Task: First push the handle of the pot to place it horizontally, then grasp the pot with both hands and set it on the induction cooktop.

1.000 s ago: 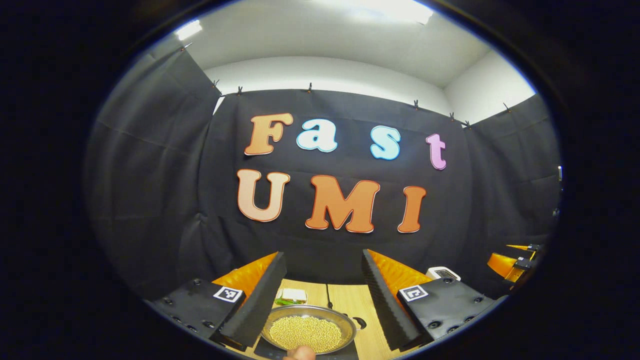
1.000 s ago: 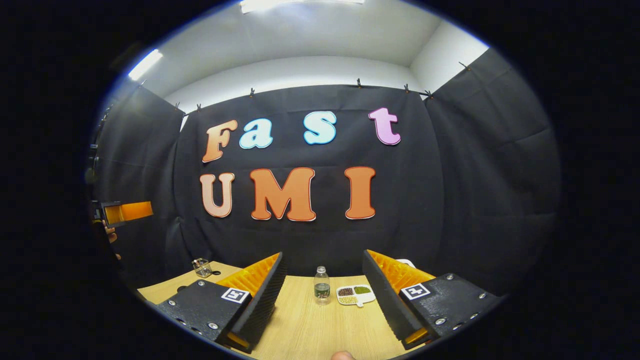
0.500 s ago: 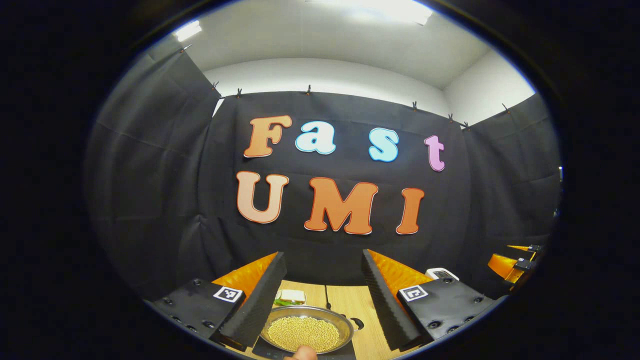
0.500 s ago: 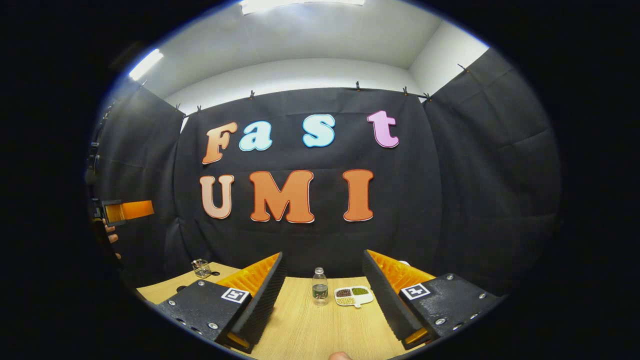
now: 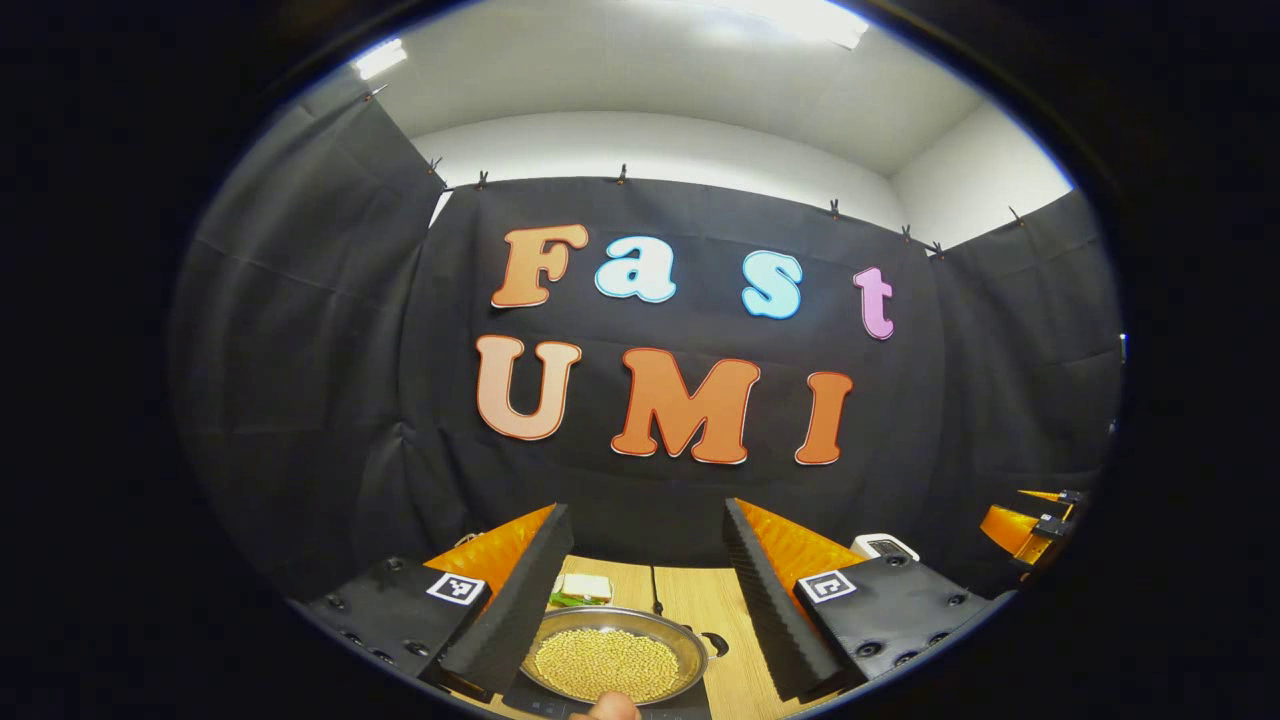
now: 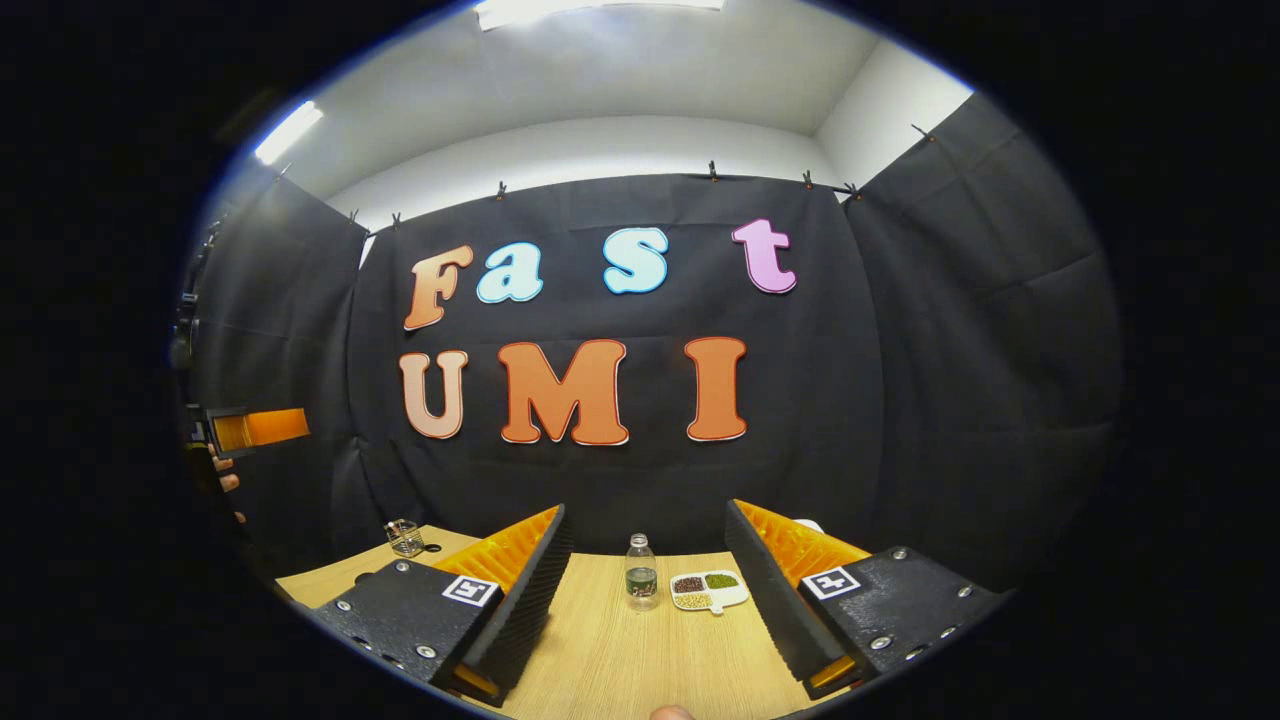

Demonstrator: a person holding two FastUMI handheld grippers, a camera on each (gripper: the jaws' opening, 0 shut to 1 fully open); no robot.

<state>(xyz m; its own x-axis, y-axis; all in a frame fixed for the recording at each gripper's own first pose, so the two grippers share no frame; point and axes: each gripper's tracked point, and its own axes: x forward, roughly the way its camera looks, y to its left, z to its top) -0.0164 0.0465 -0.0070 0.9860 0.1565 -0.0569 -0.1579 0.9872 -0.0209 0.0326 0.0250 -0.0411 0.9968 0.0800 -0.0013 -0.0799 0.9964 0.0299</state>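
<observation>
Now the left gripper (image 5: 648,590) hangs wide open above the pot (image 5: 615,655), which sits on the induction cooktop (image 5: 530,702), seemingly placed; the right gripper (image 6: 648,590), wide open and empty, hangs beside the pot.

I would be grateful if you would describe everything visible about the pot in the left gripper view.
The pot is a shallow, round, silvery pan that looks like metal, with a thin shiny rim. It is filled nearly across with small yellowish grains, perhaps beans. A dark loop handle sticks out at its right side over the wooden table. It sits level on a dark flat slab, apparently the induction cooktop. It lies low between the fingers of the open left gripper, which appear clear of it.
</observation>
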